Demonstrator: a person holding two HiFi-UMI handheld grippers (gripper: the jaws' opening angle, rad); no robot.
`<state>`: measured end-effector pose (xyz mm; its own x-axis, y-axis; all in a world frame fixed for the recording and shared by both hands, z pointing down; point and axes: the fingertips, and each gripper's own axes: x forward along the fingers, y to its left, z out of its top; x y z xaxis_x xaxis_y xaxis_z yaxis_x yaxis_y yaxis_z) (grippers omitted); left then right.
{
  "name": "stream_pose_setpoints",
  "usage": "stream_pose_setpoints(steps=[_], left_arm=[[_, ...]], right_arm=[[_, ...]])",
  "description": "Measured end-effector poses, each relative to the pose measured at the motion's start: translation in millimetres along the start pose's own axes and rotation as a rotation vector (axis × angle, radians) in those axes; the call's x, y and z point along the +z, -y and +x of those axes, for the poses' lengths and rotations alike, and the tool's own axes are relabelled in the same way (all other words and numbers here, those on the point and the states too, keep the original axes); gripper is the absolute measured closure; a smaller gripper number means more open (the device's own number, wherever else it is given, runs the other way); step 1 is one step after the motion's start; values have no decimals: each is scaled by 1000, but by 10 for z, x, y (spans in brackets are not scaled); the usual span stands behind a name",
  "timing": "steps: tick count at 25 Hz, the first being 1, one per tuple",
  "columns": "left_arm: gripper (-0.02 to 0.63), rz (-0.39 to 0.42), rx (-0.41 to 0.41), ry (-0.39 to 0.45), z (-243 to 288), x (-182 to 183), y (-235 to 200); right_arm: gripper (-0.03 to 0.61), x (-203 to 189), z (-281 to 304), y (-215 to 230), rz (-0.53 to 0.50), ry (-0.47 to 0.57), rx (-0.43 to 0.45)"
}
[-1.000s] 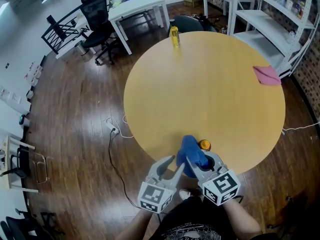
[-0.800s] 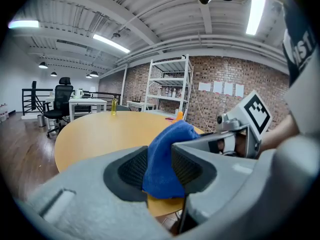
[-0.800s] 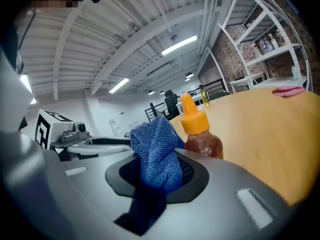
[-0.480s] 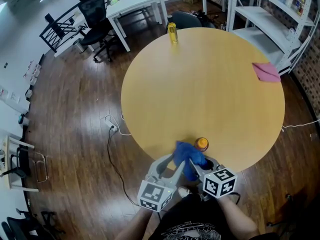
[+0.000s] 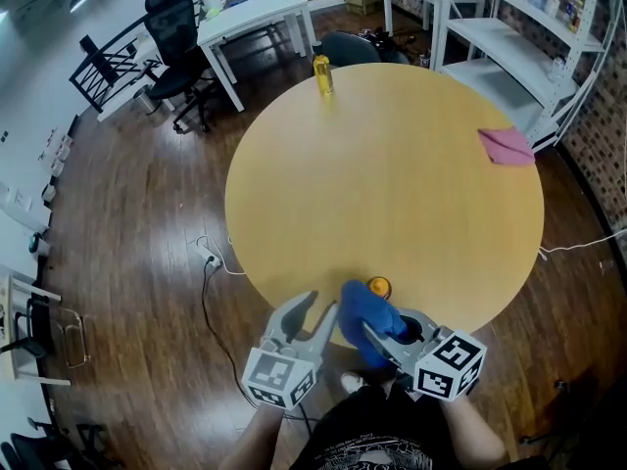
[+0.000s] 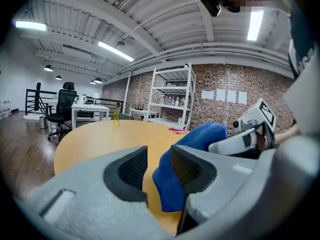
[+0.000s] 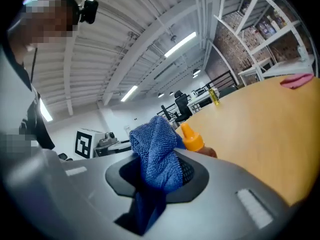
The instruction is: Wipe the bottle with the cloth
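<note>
A small brown bottle with an orange cap [image 5: 377,287] [image 7: 191,140] stands upright near the front edge of the round wooden table [image 5: 411,184]. My right gripper [image 5: 380,329] [image 7: 157,176] is shut on a blue cloth [image 5: 365,317] [image 7: 155,151], which bunches up just on my side of the bottle; whether it touches the bottle I cannot tell. Left of the cloth, my left gripper [image 5: 318,309] [image 6: 159,166] stands open with nothing between its jaws. In the left gripper view the blue cloth [image 6: 197,139] hangs beyond the right jaw.
A yellow bottle [image 5: 321,74] [image 6: 116,115] stands at the table's far edge. A pink cloth [image 5: 506,146] [image 7: 299,80] lies at its right edge. White shelves [image 5: 529,37], a white desk [image 5: 250,23] and office chairs stand beyond. A cable and a power strip [image 5: 208,258] lie on the floor at left.
The blue cloth has drawn back from the bottle toward the table's front edge, so the orange cap shows whole. My right gripper has shifted right and rolled. The left gripper kept its open jaws.
</note>
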<state>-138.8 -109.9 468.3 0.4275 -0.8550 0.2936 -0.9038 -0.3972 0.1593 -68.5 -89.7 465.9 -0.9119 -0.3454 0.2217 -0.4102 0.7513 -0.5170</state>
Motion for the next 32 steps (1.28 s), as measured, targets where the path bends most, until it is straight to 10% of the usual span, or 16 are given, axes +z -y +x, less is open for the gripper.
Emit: stream_pose_setpoints(steps=[9,19,32], left_arm=[[462,27,-85,-34,220,-45,310],[459,66,-159,-71,578,-161,553],[457,133,-153,-86,855,-198,671]], right_arm=[[494,-379,-104,460,233,-77,-7],[494,-915,-179,777,305,-246,-136],[494,-675,-619,852,291,-207,-220]])
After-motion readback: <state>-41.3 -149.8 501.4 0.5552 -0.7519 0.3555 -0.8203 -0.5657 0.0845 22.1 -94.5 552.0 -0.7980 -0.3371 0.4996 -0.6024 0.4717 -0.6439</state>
